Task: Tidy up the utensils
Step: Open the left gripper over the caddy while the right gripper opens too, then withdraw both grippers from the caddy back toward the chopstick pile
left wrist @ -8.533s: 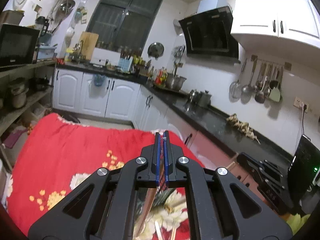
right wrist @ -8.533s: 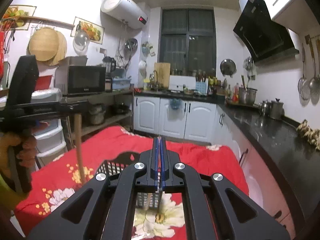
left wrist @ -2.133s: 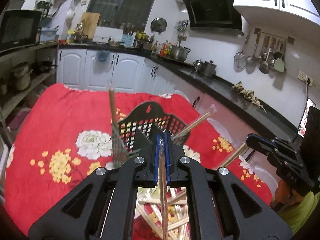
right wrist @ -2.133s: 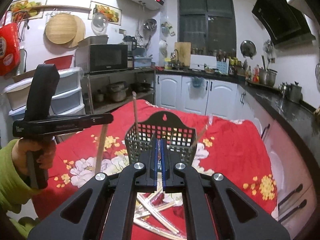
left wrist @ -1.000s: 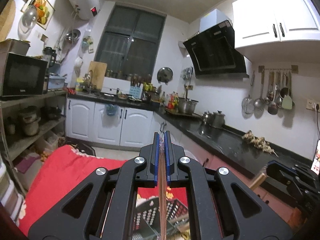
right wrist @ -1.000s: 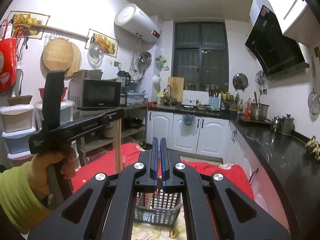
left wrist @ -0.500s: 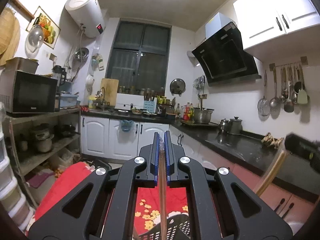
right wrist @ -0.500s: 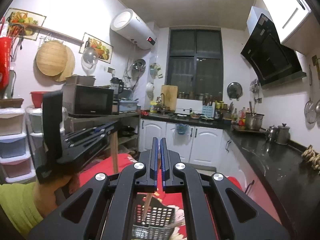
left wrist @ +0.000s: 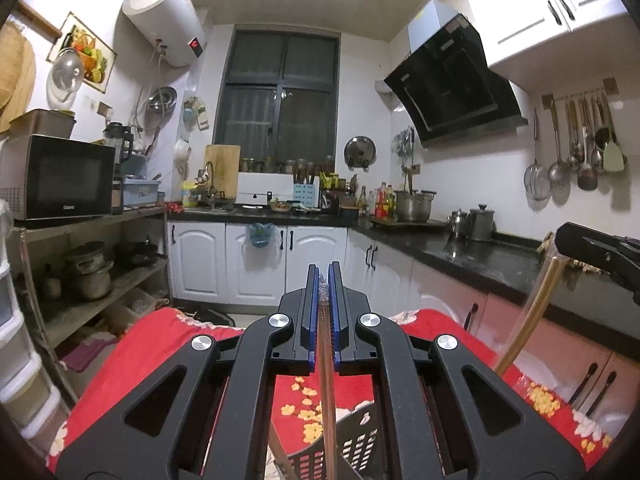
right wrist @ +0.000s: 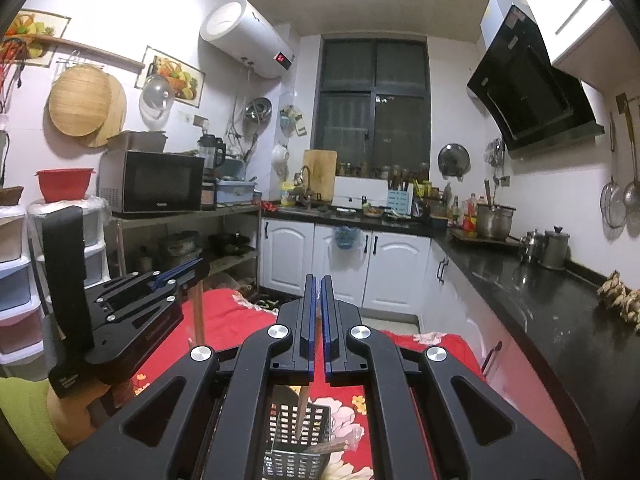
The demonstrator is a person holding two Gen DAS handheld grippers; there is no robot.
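Wooden chopsticks (left wrist: 327, 392) (right wrist: 303, 408) are hanging pinched in both tongs (left wrist: 324, 312) (right wrist: 319, 316) above the basket (right wrist: 298, 448), which is holding sticks

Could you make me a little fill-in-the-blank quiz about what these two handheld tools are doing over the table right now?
1. Each gripper is shut on a thin wooden ____.
2. Below the right gripper a chopstick points down into a black plastic ____.
3. The table is covered by a flowered cloth whose main colour is ____.
4. In the right view, the left gripper appears on the ____ side of the picture.

Missing words: chopstick; basket; red; left
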